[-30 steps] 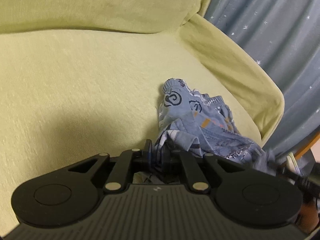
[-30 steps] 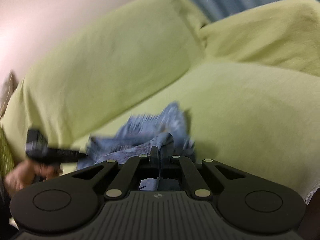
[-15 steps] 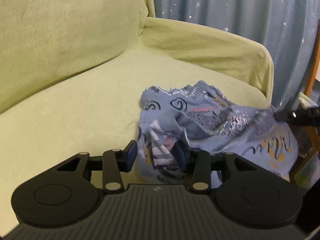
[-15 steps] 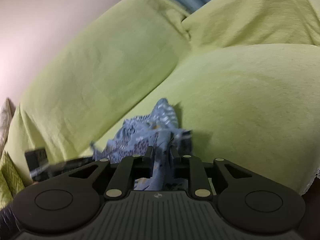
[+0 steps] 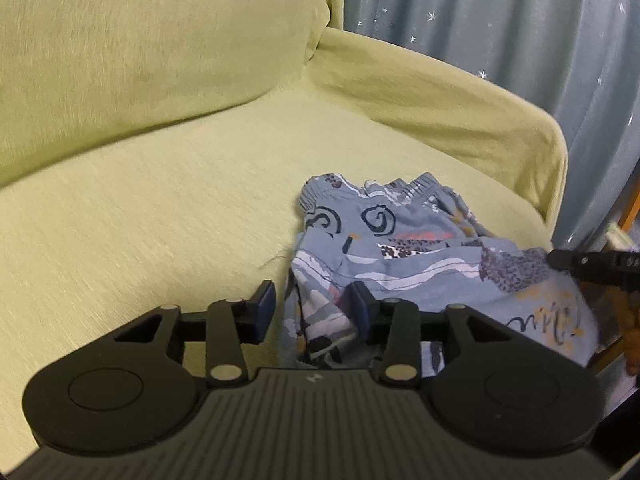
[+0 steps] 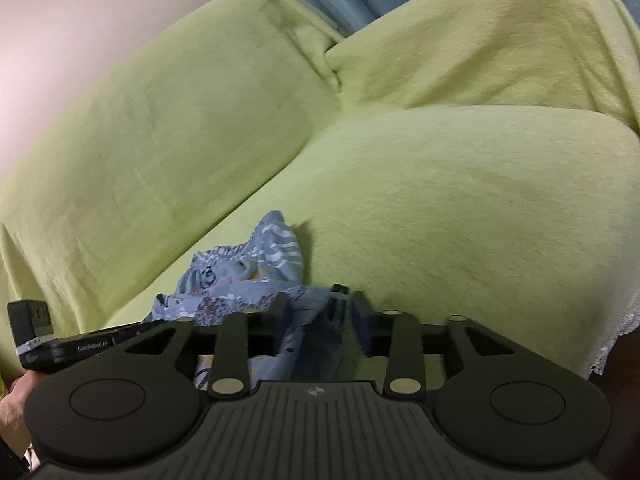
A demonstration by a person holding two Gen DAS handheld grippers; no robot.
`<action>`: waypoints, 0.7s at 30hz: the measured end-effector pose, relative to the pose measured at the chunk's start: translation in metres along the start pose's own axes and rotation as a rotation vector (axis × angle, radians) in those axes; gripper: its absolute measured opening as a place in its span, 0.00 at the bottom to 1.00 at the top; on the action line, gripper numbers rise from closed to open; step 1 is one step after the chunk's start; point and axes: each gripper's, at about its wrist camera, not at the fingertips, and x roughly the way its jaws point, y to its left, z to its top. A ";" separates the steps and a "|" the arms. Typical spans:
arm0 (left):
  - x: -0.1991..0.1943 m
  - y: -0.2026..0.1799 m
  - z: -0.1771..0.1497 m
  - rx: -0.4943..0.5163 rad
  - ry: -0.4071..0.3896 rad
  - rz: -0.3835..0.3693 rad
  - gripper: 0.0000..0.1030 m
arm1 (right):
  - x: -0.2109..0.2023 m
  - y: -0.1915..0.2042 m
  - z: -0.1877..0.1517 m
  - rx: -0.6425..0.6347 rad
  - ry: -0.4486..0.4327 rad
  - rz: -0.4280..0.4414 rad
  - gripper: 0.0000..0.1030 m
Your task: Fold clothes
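Two black grippers meet over one crumpled garment (image 5: 404, 248), a soft grey-blue knit printed with dark spirals, white wavy bands and speckled patches, its ribbed waistband bunched at the far edge. It lies on the nubby yellow-green sofa seat (image 5: 152, 208), just ahead and to the right of the left gripper (image 5: 316, 308). That gripper's jaws stand wide apart, a loose fold of the cloth hanging in the gap without being pinched. The right gripper (image 6: 318, 318) is also parted, about as far, with fabric draped between its fingers; whether either pad actually presses the cloth is hard to tell, since the folds hide the inner faces. Beyond the garment rises the rounded, padded armrest (image 5: 460, 108), and behind it hangs a pleated blue-grey curtain (image 5: 500, 28) dotted with small white stars.
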 end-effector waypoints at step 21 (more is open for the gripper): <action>0.001 0.005 0.000 -0.031 -0.002 0.026 0.46 | 0.014 -0.002 -0.007 0.041 0.102 0.089 0.08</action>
